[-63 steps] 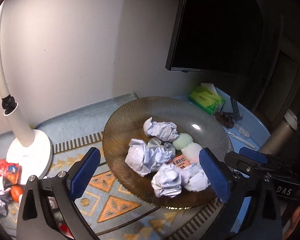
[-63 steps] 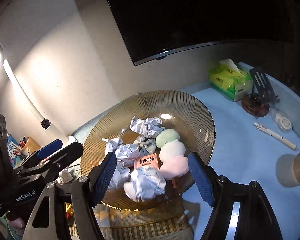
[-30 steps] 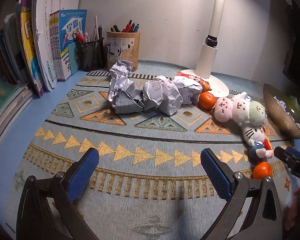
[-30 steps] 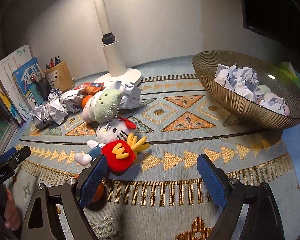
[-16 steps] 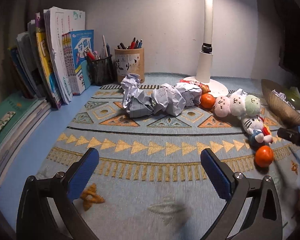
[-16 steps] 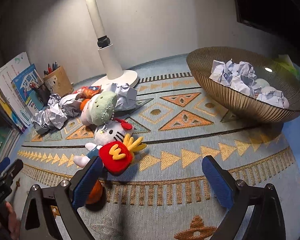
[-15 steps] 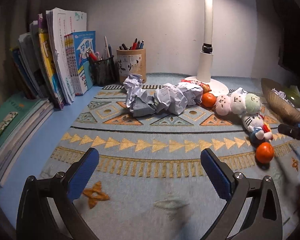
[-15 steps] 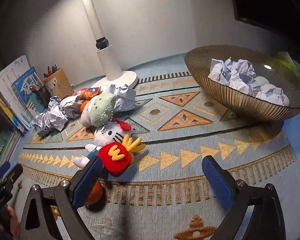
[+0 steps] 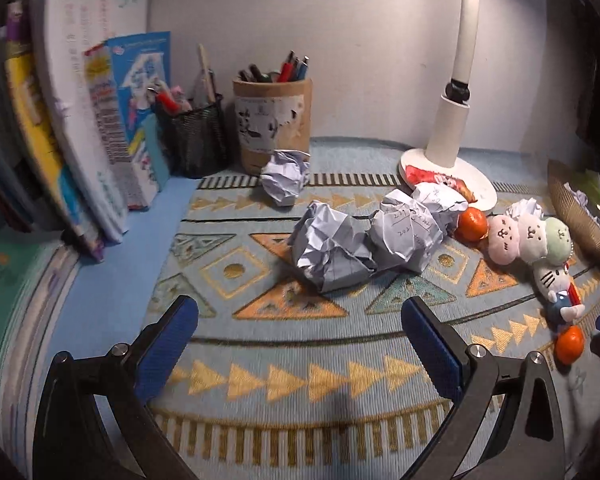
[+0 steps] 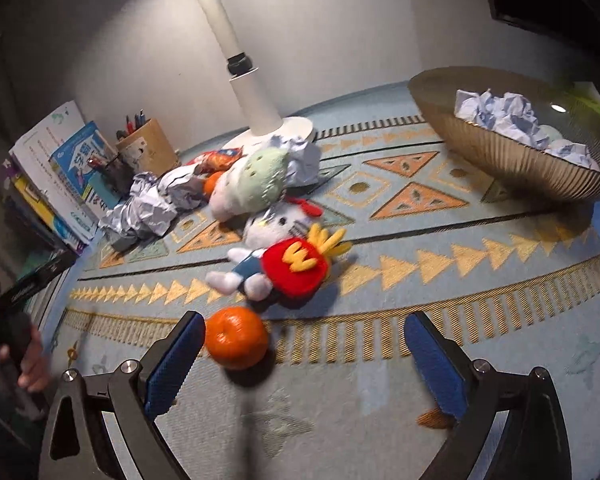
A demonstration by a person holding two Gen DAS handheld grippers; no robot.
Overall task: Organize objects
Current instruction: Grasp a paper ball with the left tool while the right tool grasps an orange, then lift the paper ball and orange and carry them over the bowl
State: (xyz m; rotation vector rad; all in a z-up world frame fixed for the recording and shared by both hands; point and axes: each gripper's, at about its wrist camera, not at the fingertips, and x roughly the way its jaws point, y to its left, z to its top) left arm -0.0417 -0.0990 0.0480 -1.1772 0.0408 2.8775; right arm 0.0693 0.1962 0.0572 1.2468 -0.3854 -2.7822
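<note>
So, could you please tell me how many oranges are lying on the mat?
2. One orange lies just ahead of the right gripper, below the cat plush. The other orange sits beside the crumpled paper balls near the lamp base. More could be hidden.

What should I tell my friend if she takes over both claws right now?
Left claw: open, empty, over the rug, facing the crumpled paper balls.
Right claw: open, empty; an orange sits on the rug just by its left finger, not gripped.
Things: a second orange near the lamp base; the plush toys lie mid-rug; a snack packet by the lamp.
Done: several paper balls already lie in the ribbed bowl.
Left: the loose paper balls, likely both oranges, the toys and the packet. Where those belong, I cannot tell.
</note>
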